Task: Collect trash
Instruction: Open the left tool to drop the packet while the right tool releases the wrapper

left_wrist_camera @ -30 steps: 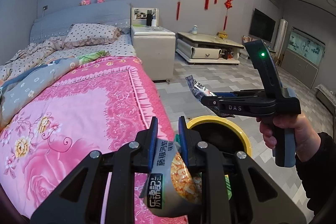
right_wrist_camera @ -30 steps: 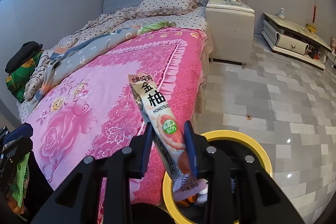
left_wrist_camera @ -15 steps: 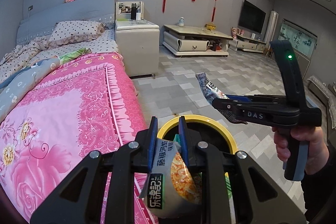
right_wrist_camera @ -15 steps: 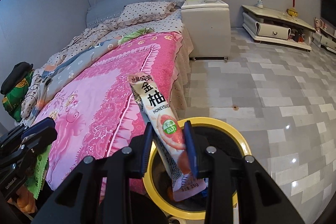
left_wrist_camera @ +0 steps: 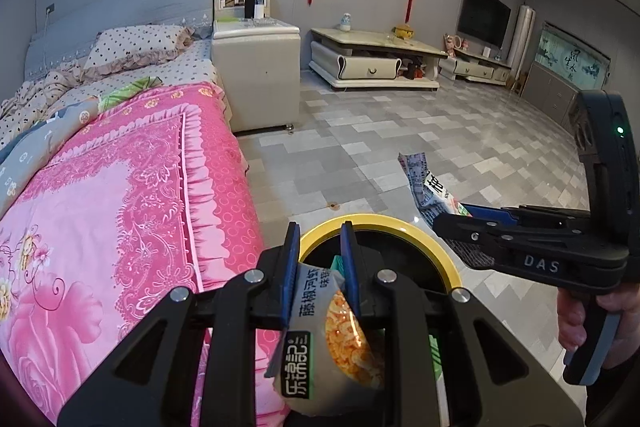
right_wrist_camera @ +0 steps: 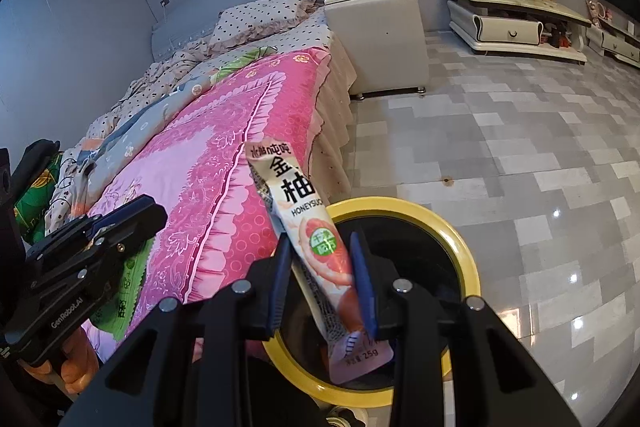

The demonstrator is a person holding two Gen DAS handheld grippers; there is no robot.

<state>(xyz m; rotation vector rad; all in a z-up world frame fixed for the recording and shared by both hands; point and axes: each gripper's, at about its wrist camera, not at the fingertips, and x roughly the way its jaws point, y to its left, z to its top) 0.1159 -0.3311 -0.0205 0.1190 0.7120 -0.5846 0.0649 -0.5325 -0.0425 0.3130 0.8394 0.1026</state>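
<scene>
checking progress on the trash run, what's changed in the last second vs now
Both grippers carried their wrappers off the bed side toward the yellow-rimmed bin, which now sits more fully under them. Nothing was let go: the left gripper stays shut on the grey snack packet, the right gripper on the pink pomelo stick wrapper. Bed and room unchanged.

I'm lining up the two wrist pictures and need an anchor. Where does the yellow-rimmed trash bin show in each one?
Left wrist view: the yellow-rimmed trash bin sits low at centre, just behind the left tool and its snack packet.
Right wrist view: low, right of centre, beside the pink bedspread, behind the right tool's pomelo packet.
Shared landmark: the white bedside cabinet.
</scene>
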